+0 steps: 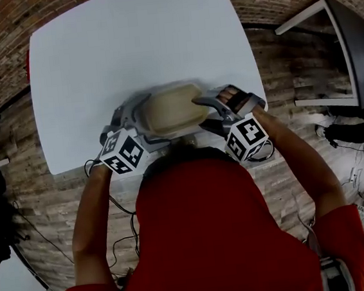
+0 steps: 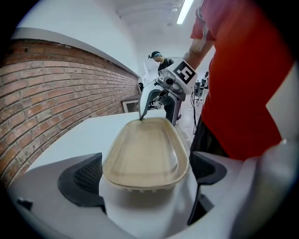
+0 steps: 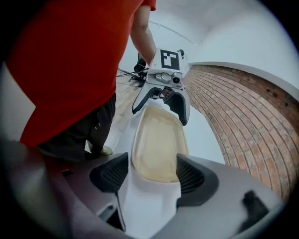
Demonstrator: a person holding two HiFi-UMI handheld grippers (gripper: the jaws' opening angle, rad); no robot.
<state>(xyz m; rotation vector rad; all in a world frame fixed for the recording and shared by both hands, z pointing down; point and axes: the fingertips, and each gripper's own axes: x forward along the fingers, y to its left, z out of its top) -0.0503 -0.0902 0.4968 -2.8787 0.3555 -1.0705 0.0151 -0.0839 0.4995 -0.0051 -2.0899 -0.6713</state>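
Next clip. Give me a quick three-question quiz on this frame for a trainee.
1. True or false: the left gripper and the right gripper have opposite ends of the beige tray between their jaws.
2. The table is: A white, B black, C green.
3. Fill in: the floor looks like ___.
Key: 1 true; 2 A; 3 brick.

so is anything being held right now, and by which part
Yes, the lidded beige tray. The left gripper has one narrow end between its jaws, and the right gripper has the opposite end.
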